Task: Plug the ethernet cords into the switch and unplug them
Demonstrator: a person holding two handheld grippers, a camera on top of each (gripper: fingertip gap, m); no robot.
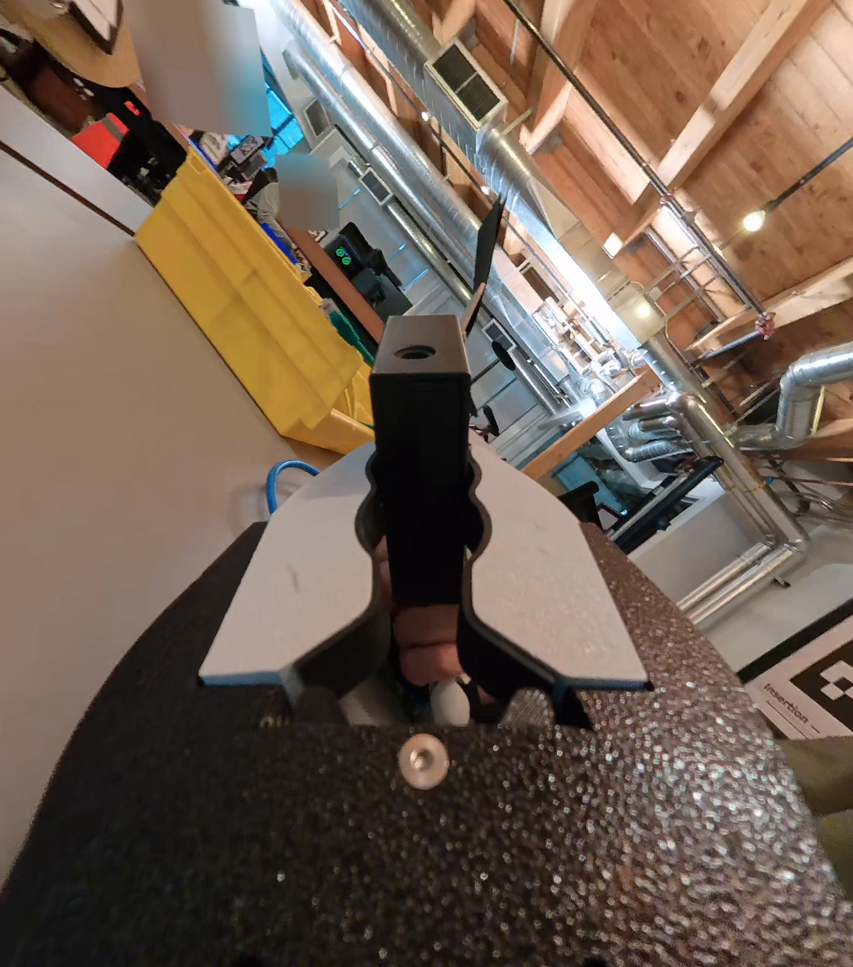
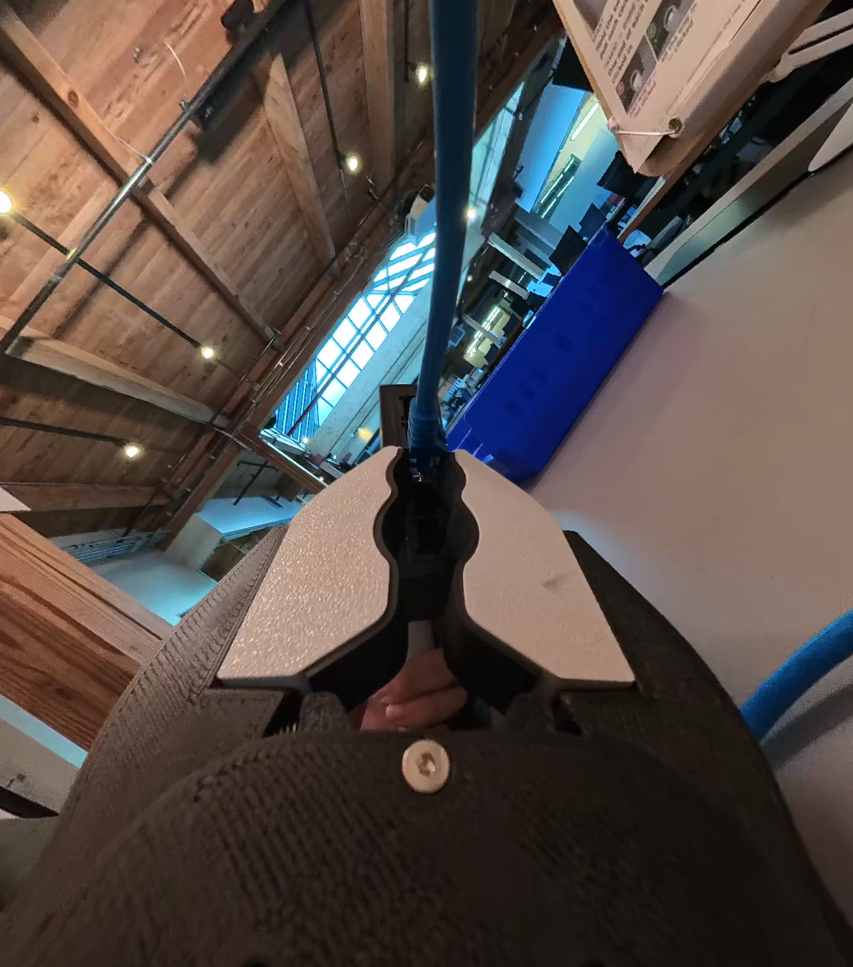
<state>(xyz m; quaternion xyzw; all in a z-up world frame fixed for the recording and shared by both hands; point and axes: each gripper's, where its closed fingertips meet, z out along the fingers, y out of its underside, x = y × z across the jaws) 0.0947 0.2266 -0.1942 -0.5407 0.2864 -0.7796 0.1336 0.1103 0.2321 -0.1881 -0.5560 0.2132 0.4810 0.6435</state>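
In the left wrist view my left gripper is shut on a black rectangular box, the switch. I see it end-on, with a round hole in its far end, and it is lifted and tilted toward the ceiling. A loop of blue ethernet cord shows behind the left finger. In the right wrist view my right gripper is shut on a narrow black switch body whose ports face the camera. A blue ethernet cord is plugged into it at the fingertips and runs up past the camera. More blue cord lies on the table.
A white table lies to the left, with a yellow bin at its far edge. In the right wrist view a blue bin stands on the table. A marker board is at the right. Wooden ceiling and ducts fill the background.
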